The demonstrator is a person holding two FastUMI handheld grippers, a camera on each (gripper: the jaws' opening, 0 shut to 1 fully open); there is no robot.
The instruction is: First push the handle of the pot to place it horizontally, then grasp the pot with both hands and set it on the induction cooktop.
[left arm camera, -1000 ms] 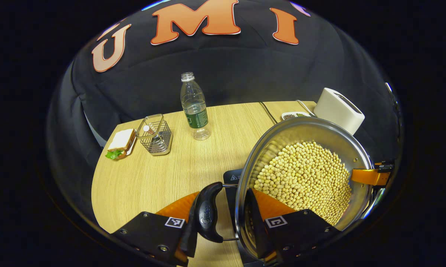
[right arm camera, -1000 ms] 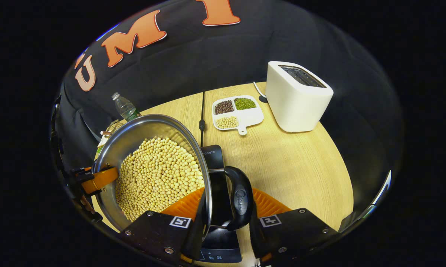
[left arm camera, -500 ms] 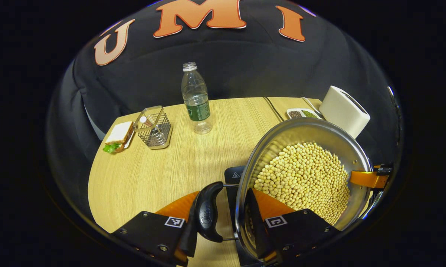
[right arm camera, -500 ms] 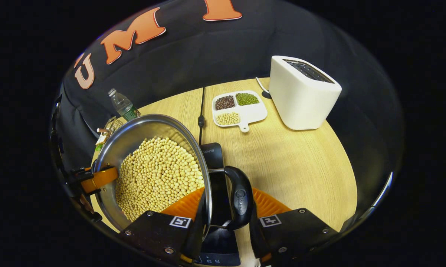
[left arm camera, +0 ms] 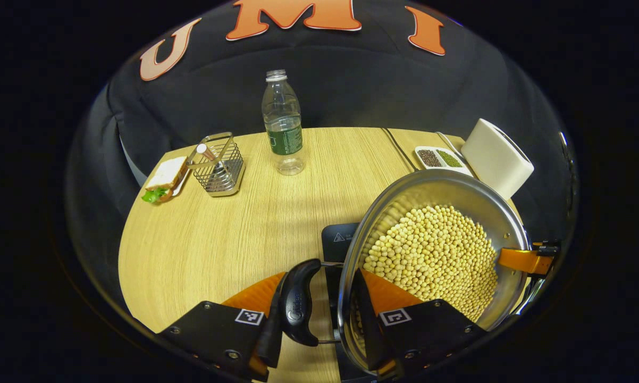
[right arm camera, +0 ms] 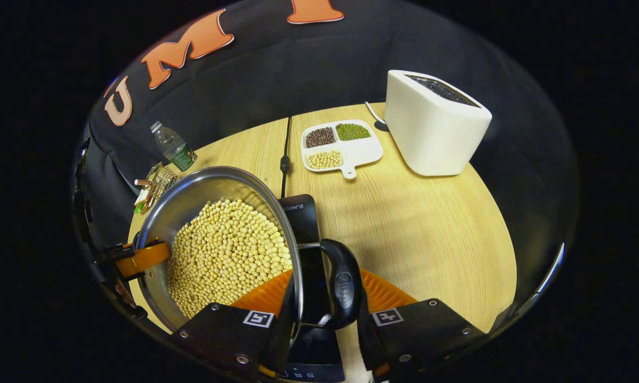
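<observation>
Both grippers (left arm camera: 319, 319) (right arm camera: 322, 319) clamp the pot (left arm camera: 436, 255) above the cooktop (right arm camera: 303, 223)

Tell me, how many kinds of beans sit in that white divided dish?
3 in the dish: dark beans at back left, green beans at back right, pale beans in front.

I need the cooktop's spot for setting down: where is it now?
Under the held pot, the induction cooktop lies on the table, its cable running toward the bean tray.
</observation>
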